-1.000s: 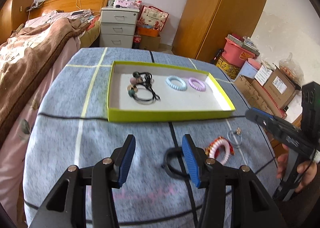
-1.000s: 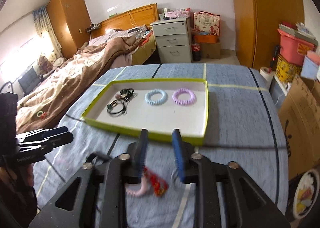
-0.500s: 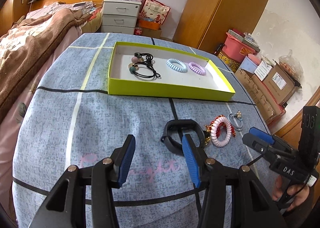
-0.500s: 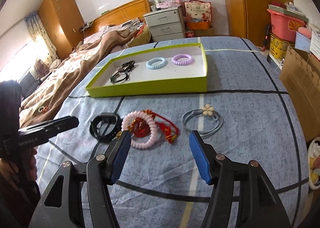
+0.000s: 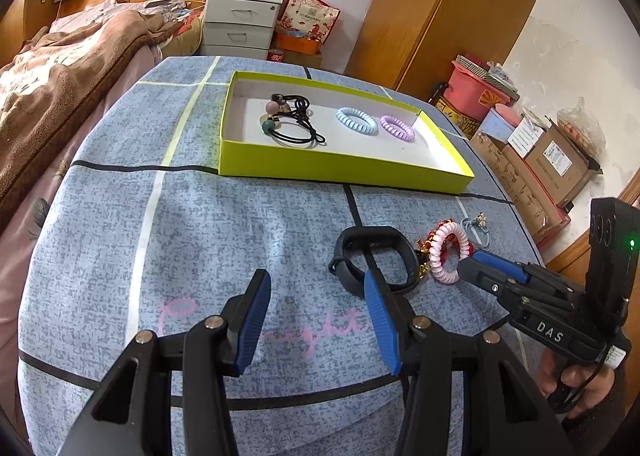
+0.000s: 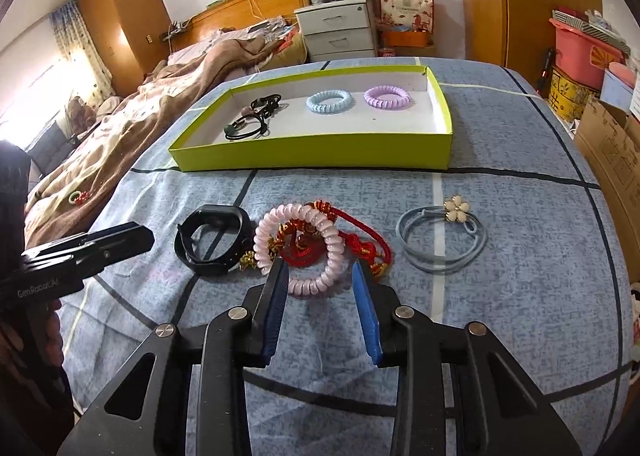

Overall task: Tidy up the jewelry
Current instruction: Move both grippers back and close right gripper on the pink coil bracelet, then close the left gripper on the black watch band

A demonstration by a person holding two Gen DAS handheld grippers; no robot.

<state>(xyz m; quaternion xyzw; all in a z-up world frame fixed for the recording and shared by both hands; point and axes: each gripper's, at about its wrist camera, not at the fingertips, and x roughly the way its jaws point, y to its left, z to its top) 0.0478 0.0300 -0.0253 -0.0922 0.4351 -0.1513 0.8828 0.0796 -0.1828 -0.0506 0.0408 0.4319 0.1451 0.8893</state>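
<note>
My right claw point(image 6: 320, 280) hangs low over the blue cloth on the tabletop point(image 6: 500, 216), its jaws closing around the near arc of the pink coil bracelet point(image 6: 308, 252); the blue pads point(image 6: 362, 296) stand either side of that arc, and I cannot see them pressing on it yet. A red knotted cord point(image 6: 360, 246) with gold beads is tangled through the pink coil, and a black wristband point(image 6: 214, 240) lies just beside it on the left, touching the gold beads. To the right, apart from the coil, rests a grey-blue hair tie with a cream flower point(image 6: 442, 244). My left claw point(image 5: 316, 296) hovers released, its jaws wide with nothing between them but bare cloth, though its right finger overlaps the near edge of the black wristband in that view. Beyond these pieces sits the yellow-green tray point(image 6: 320, 156), and inside it lie black hair ties with round beads point(image 6: 256, 120) at the left end, a light blue coil tie point(image 6: 330, 101) in the middle and a lilac coil tie point(image 6: 387, 96) next to it, the two coils near each other but apart. A bed with a brown blanket point(image 6: 160, 104) runs alongside the tabletop.
</note>
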